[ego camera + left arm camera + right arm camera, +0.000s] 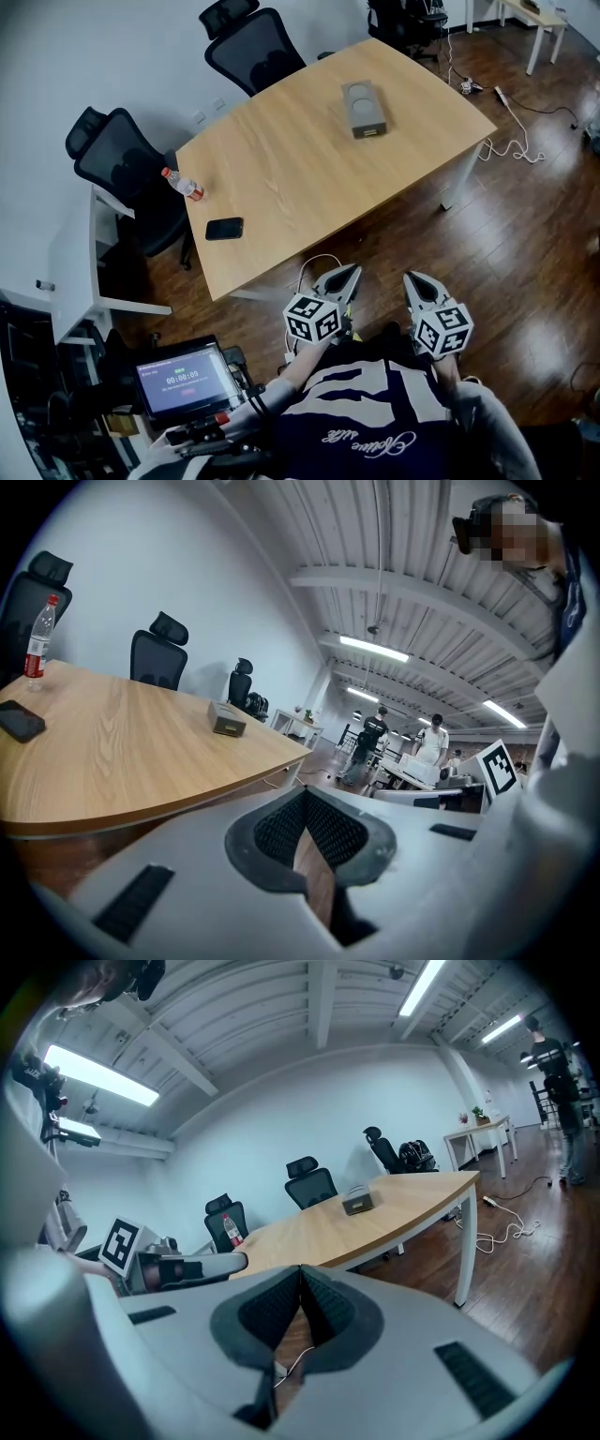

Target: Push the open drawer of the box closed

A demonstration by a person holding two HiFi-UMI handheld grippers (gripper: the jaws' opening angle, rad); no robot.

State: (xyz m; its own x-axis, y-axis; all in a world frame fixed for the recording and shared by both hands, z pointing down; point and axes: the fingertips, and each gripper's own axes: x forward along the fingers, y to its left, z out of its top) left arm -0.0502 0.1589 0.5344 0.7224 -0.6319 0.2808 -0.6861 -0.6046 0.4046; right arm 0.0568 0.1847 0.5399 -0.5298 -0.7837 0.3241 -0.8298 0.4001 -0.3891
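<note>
The grey box [364, 108] lies on the far part of the wooden table [300, 169], its drawer sticking out a little at the near end. Both grippers hang in front of the person's chest, off the table's near edge and far from the box. My left gripper [352, 271] and right gripper [413, 278] each have their jaws pressed together with nothing between them. The left gripper view has the box [226, 721] far across the tabletop beyond its shut tips [306, 793]. In the right gripper view the box [357, 1202] is small and distant past its shut tips [301, 1269].
A water bottle [183, 184] and a black phone [224, 228] lie at the table's left end. Black office chairs [253, 47] stand along the far side and the left [122, 159]. Cables [511, 141] trail on the wood floor at right. A small screen [183, 377] sits at lower left.
</note>
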